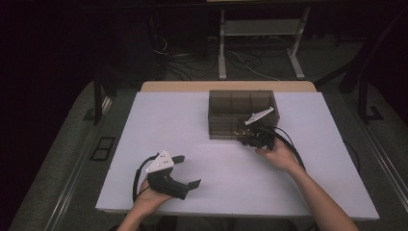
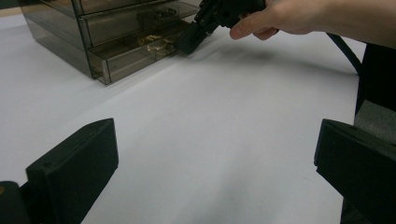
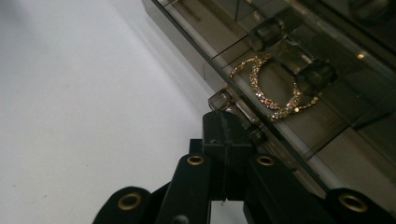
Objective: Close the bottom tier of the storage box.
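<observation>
A smoky see-through drawer box [image 1: 240, 103] stands at the back middle of the white table [image 1: 192, 125]. Its lowest drawer [image 2: 133, 58] sticks out a little and holds a gold chain [image 3: 273, 91]. My right gripper [image 1: 246, 138] is at that drawer's front, jaws pressed together, with its tips [image 3: 224, 122] right at a small clear knob [image 3: 219, 100]. I cannot tell whether they pinch the knob. In the left gripper view the right gripper [image 2: 189, 39] leans in from the right. My left gripper [image 1: 188, 171] rests near the front left edge, open, with bare table between its jaws [image 2: 215, 154].
The right gripper's black cable [image 1: 291, 144] loops over the table beside the forearm. Behind the table stand a metal frame [image 1: 262, 43] and loose cables on the floor. The table's front edge [image 1: 216, 214] lies close under both forearms.
</observation>
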Demonstrator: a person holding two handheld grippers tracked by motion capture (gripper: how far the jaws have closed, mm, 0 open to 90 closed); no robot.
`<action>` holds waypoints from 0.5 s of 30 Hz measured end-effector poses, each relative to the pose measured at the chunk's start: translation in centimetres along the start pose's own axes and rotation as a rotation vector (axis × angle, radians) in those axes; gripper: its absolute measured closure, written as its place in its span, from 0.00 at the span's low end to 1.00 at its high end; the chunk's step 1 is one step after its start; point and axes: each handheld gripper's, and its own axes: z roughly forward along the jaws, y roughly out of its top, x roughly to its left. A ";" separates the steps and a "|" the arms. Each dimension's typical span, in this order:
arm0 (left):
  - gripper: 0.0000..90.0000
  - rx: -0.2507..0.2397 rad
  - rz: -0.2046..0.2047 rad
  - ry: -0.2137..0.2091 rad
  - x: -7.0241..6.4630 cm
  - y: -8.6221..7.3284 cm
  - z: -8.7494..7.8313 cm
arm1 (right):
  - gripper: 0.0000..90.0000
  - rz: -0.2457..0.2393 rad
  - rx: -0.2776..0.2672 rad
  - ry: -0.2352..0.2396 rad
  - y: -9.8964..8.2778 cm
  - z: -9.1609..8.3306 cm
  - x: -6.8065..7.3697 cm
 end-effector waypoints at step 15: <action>0.00 0.000 0.001 -0.001 0.0 0.0 0.0 | 0.99 0.031 -0.026 -0.009 0.2 0.3 -0.6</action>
